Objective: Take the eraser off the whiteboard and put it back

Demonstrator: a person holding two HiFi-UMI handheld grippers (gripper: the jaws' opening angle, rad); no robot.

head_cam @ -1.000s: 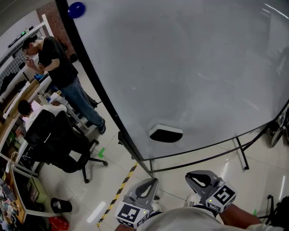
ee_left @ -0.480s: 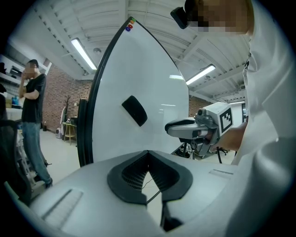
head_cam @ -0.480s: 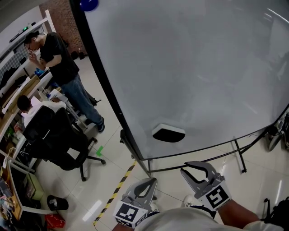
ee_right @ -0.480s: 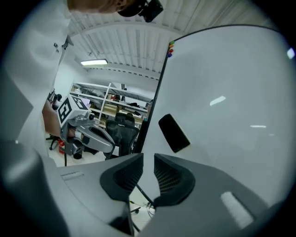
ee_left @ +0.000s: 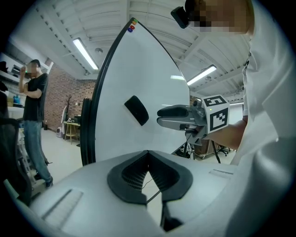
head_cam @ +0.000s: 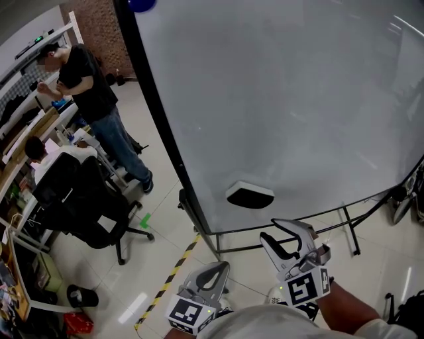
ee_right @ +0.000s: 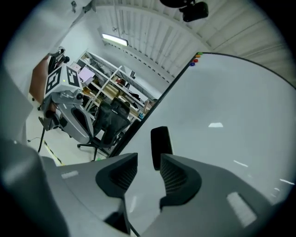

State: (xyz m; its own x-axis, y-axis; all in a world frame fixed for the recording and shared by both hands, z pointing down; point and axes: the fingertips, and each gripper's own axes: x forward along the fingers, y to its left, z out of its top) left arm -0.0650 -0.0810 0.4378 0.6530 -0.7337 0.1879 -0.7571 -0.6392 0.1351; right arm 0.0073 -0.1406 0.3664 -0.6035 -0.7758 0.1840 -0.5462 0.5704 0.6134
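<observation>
A black eraser with a white rim clings low on the big whiteboard. My right gripper hangs just below it, short of touching, with the jaws apart. They have just been opening, and nothing is between them. In the right gripper view the eraser stands ahead of the right gripper, beyond its tips. My left gripper stays low and to the left, shut and empty. In the left gripper view its pads meet, and the eraser and right gripper show beyond.
The whiteboard's black frame and stand legs run along the floor under the board. Yellow-black tape crosses the floor. At the left a person stands by desks, and a black office chair is nearby. A blue magnet sits at the board's top.
My right gripper has risen toward the eraser, rolled about its own axis, and gone from shut to open. The left gripper has stayed where it was.
</observation>
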